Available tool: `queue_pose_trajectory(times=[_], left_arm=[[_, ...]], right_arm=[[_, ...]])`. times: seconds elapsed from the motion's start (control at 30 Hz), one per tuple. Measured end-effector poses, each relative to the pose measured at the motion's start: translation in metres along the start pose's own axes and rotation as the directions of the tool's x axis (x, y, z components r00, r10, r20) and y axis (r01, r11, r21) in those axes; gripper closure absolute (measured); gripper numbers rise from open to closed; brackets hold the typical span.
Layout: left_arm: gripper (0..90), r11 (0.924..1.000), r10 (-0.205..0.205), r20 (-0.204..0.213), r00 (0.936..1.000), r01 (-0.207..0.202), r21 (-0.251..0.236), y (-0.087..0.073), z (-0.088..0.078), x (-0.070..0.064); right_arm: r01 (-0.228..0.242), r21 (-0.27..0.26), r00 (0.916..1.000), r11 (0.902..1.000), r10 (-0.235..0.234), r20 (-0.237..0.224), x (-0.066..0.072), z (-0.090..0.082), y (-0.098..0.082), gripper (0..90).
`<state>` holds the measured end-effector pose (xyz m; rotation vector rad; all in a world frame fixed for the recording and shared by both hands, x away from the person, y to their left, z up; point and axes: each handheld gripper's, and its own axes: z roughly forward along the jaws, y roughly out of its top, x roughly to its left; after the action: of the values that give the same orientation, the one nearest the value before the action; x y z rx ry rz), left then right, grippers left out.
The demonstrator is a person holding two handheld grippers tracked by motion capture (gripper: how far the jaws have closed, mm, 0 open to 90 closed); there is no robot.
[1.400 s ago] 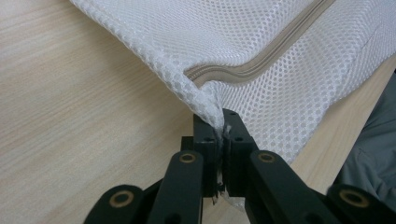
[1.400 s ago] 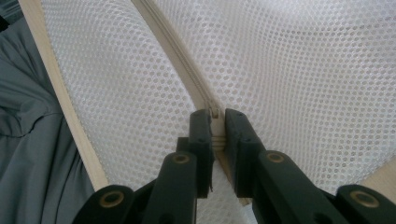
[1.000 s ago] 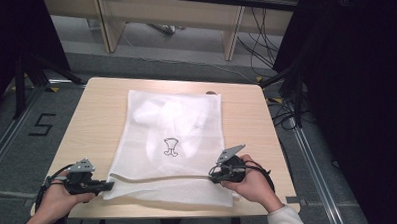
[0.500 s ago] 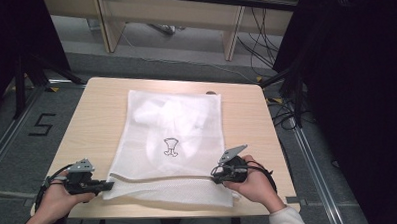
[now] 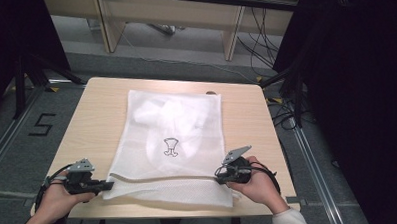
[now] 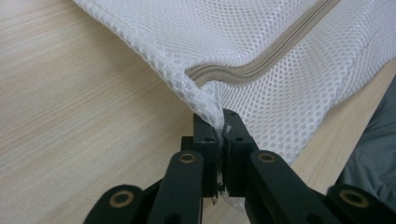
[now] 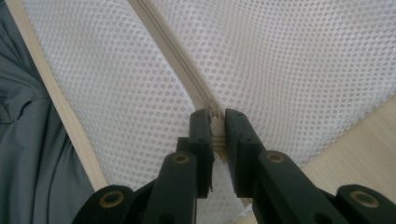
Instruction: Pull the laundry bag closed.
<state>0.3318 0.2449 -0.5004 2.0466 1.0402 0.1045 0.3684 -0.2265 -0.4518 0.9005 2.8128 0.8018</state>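
One white mesh laundry bag [image 5: 175, 143] lies flat on one wooden counter [image 5: 94, 120]; one beige zipper [image 5: 164, 178] crosses its near end. Two tongs: left tongs [image 5: 110, 185] pinch the bag's corner mesh; right tongs [image 5: 220, 177] pinch the zipper end.

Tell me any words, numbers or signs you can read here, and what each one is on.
"5": a black digit marked on the grey floor left of the table.
A small dark emblem on the white mesh bag: a drawn figure, not lettering, too small to make out.
No readable text on the left tool, the right tool or the beige zipper.
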Motion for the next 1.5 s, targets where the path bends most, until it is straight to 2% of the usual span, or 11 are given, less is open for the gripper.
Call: queue_pose_trajectory(times=[0.27, 0.37, 0.4, 0.77, 0.93, 1.03, 1.17, 1.27, 1.33, 1.43, 1.5], left_arm=[[85.8, 0.9999, -0.008, -0.009, 0.9999, 0.008, 0.007, 0.0, -0.001, 0.0], [85.8, 0.9999, -0.009, -0.005, 0.9999, 0.009, 0.009, 0.0, -0.001, 0.0], [85.8, 0.9999, -0.011, -0.008, 0.9999, 0.011, -0.003, 0.0, 0.0, 0.0], [85.7, 0.9998, -0.003, -0.014, 0.9999, 0.003, 0.021, 0.0, -0.001, 0.002], [85.7, 0.9996, -0.028, -0.014, 0.9995, 0.028, 0.006, -0.001, 0.0, 0.002], [85.7, 0.9989, -0.006, -0.015, 0.9999, 0.007, 0.045, 0.0, -0.002, 0.004], [85.7, 0.9992, -0.034, -0.016, 0.9993, 0.034, 0.019, -0.001, 0.0, 0.003], [85.7, 0.9985, -0.015, -0.016, 0.9997, 0.016, 0.053, 0.0, -0.002, 0.004], [85.7, 0.9992, -0.035, -0.023, 0.9991, 0.035, 0.018, -0.002, 0.001, 0.003], [85.7, 0.9986, -0.029, -0.018, 0.9994, 0.03, 0.045, -0.001, -0.001, 0.003], [85.7, 0.9992, -0.033, -0.023, 0.9992, 0.034, 0.019, -0.002, 0.001, 0.003]], right_arm=[[-0.023, 0.01, 0.9997, 0.9997, 0.023, 0.011, -0.001, -0.002, -0.004, 82.4], [0.011, -0.001, 0.9998, 0.9999, -0.011, 0.016, -0.004, -0.002, -0.006, 82.4], [-0.021, 0.008, 0.9997, 0.9997, 0.021, 0.012, -0.002, -0.002, -0.007, 82.4], [-0.024, 0.02, 0.9996, 0.9995, 0.024, 0.014, -0.007, -0.004, -0.013, 82.4], [-0.022, 0.025, 0.9997, 0.9994, 0.021, 0.014, -0.008, -0.003, -0.014, 82.4], [-0.024, 0.022, 0.9997, 0.9995, 0.024, 0.005, -0.009, -0.004, -0.015, 82.3], [-0.034, 0.036, 0.9994, 0.9988, 0.034, 0.003, -0.01, -0.004, -0.018, 82.3], [-0.037, 0.049, 0.9993, 0.9981, 0.037, -0.002, -0.011, -0.003, -0.018, 82.4], [-0.033, 0.059, 0.9995, 0.9978, 0.033, 0.001, -0.01, -0.002, -0.019, 82.4], [-0.051, 0.066, 0.9986, 0.9965, 0.052, -0.006, -0.01, -0.001, -0.02, 82.3], [-0.05, 0.071, 0.9987, 0.9962, 0.05, -0.004, -0.01, 0.0, -0.02, 82.3]])
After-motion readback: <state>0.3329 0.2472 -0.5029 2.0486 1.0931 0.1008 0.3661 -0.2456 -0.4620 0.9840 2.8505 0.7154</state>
